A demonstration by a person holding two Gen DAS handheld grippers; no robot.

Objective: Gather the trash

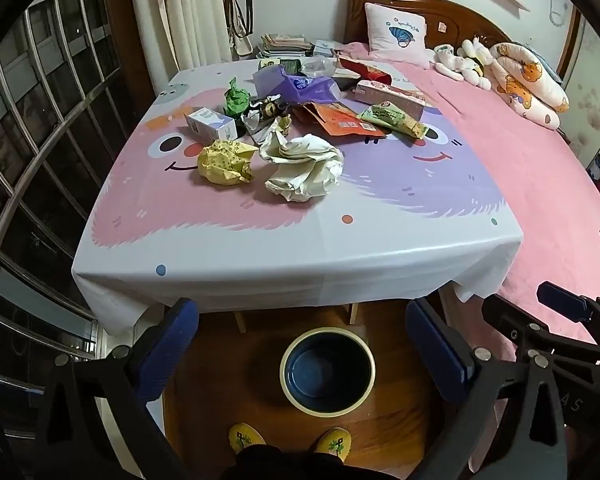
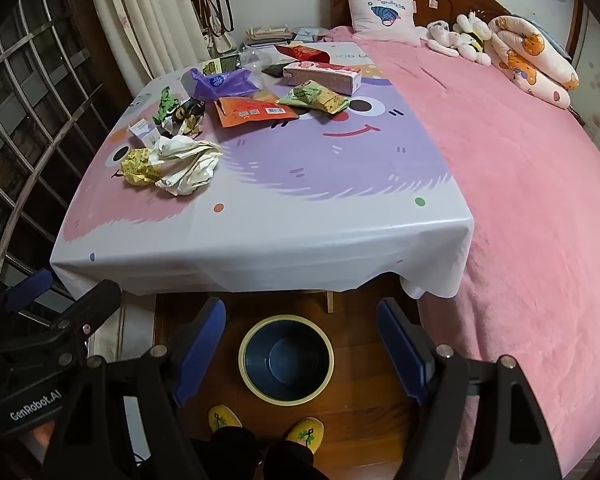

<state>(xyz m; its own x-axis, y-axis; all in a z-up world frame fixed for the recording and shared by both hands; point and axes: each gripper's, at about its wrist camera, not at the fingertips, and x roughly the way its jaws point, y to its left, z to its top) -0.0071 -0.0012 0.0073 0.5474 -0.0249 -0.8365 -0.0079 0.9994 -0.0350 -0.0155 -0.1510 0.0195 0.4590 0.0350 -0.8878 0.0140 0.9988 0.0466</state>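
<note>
2 grippers, left gripper (image 1: 302, 344) and right gripper (image 2: 300, 344), jaws wide, nothing held. Bin (image 1: 327, 372) on floor between them, upright, mouth up, empty. Trash pile (image 1: 300, 120) lies farther off on table (image 1: 300, 248), crumpled white paper (image 1: 304, 168) nearest.

The tablecloth (image 1: 284, 264) hides most of the table's legs, print on the wrappers (image 2: 256, 112) is too small to read, and only the person's slipper (image 2: 305, 434) toes show.

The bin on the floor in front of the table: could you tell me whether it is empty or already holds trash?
Empty. The bin stands upright, and both wrist views show its bare dark blue bottom, with no trash inside.
</note>
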